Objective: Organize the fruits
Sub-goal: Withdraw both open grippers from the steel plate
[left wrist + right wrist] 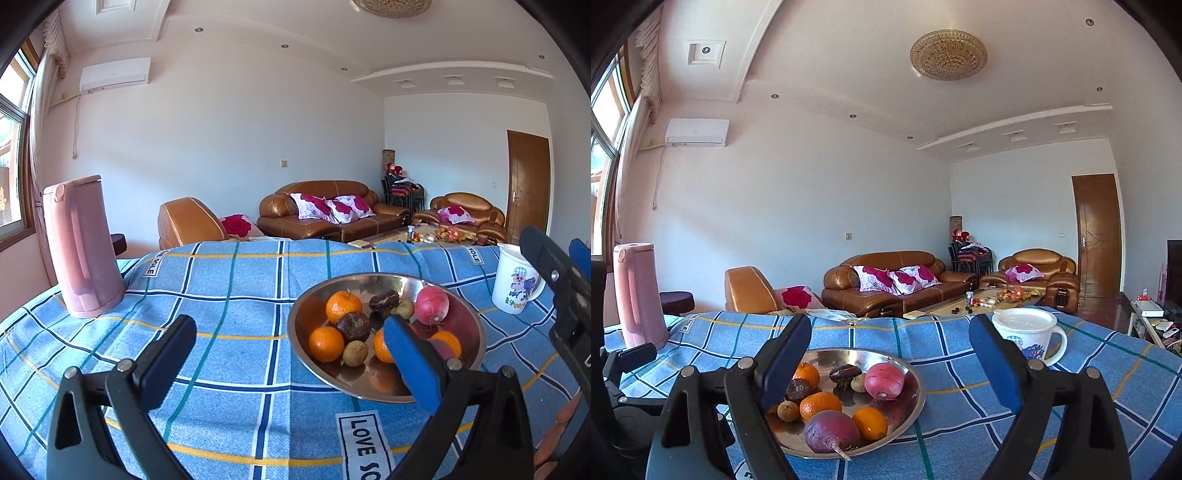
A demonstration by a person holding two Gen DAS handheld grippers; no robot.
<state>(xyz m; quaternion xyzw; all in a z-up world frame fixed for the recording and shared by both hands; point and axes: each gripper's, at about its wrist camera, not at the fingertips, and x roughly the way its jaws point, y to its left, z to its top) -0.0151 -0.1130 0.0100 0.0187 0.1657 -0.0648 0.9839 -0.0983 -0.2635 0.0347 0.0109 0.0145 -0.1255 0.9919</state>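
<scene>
Both grippers, left gripper [291, 354] and right gripper [890, 354], stood wide open and empty above the steel bowl [916, 402]; a good pick needed one orange [820, 405] squarely centred before closing.

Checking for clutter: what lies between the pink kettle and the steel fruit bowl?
Only bare blue checked tablecloth between pink kettle and steel fruit bowl, in the left wrist view.
</scene>
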